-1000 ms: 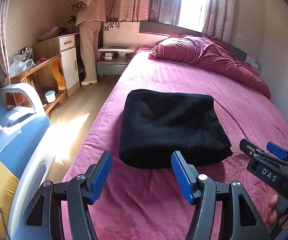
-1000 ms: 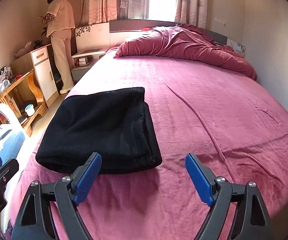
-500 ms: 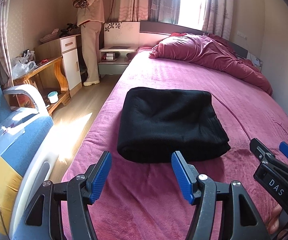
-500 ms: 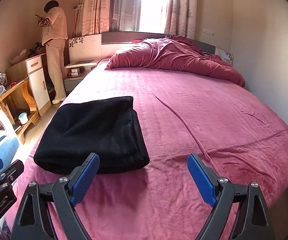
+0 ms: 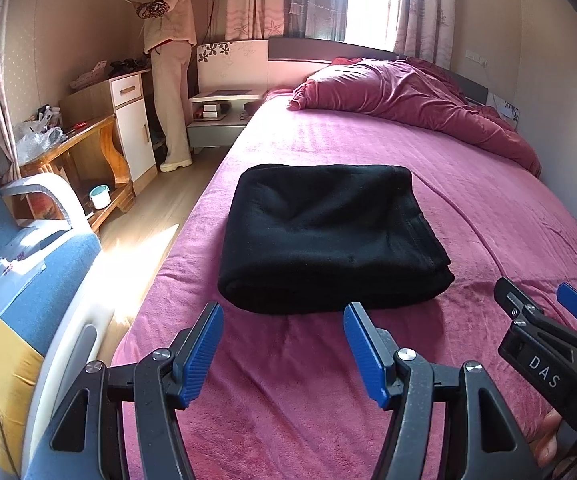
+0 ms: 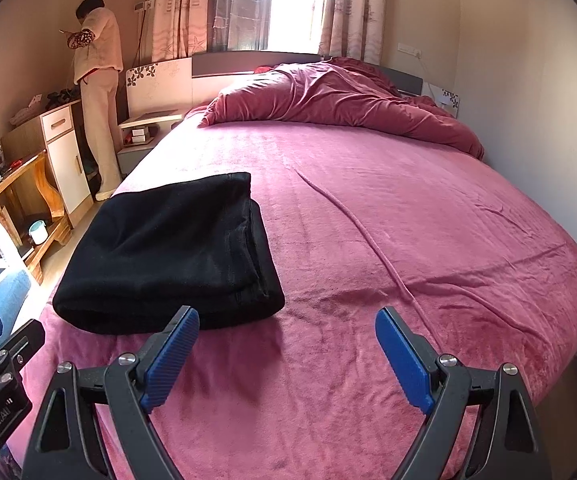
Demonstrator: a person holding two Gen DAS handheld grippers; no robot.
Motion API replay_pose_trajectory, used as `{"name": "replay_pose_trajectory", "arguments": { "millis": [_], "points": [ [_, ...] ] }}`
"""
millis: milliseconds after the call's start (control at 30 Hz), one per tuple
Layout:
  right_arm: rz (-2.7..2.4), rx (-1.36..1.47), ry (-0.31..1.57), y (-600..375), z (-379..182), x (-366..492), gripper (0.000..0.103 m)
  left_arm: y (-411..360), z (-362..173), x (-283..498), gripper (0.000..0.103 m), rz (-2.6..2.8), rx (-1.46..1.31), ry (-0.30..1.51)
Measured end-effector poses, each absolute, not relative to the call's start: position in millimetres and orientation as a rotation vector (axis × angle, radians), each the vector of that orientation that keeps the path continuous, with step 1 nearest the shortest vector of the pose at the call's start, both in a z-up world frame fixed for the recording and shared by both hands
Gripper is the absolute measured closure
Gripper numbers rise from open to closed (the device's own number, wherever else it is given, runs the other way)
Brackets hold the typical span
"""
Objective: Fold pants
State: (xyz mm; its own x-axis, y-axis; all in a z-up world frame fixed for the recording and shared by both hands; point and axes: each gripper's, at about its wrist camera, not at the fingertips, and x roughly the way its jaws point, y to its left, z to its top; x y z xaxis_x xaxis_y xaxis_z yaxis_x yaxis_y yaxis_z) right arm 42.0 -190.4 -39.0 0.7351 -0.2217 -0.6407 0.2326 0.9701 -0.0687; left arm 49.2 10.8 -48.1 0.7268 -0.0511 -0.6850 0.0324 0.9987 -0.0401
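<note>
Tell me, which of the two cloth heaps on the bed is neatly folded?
The black pants, folded into a flat rectangle just beyond the open tongs. The dark red quilt near the headboard lies crumpled and bunched.

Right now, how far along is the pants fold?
Looks done: the black pants lie as a compact folded stack on the pink bed. In hand: nothing; the left hand-held gripper and right hand-held gripper are both open, short of the stack. Left: at most some tidying.
</note>
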Motion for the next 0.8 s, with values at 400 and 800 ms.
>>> {"name": "replay_pose_trajectory", "arguments": {
  "millis": [400, 800],
  "points": [
    [-0.236, 0.000, 0.700, -182, -40, 49, 0.013, 11, -46, 50, 0.039, -0.043, -0.030, 0.748],
    [-0.221, -0.019, 0.688, -175, -37, 55, 0.013, 15, -44, 48, 0.039, -0.036, -0.036, 0.741]
  ]
}}
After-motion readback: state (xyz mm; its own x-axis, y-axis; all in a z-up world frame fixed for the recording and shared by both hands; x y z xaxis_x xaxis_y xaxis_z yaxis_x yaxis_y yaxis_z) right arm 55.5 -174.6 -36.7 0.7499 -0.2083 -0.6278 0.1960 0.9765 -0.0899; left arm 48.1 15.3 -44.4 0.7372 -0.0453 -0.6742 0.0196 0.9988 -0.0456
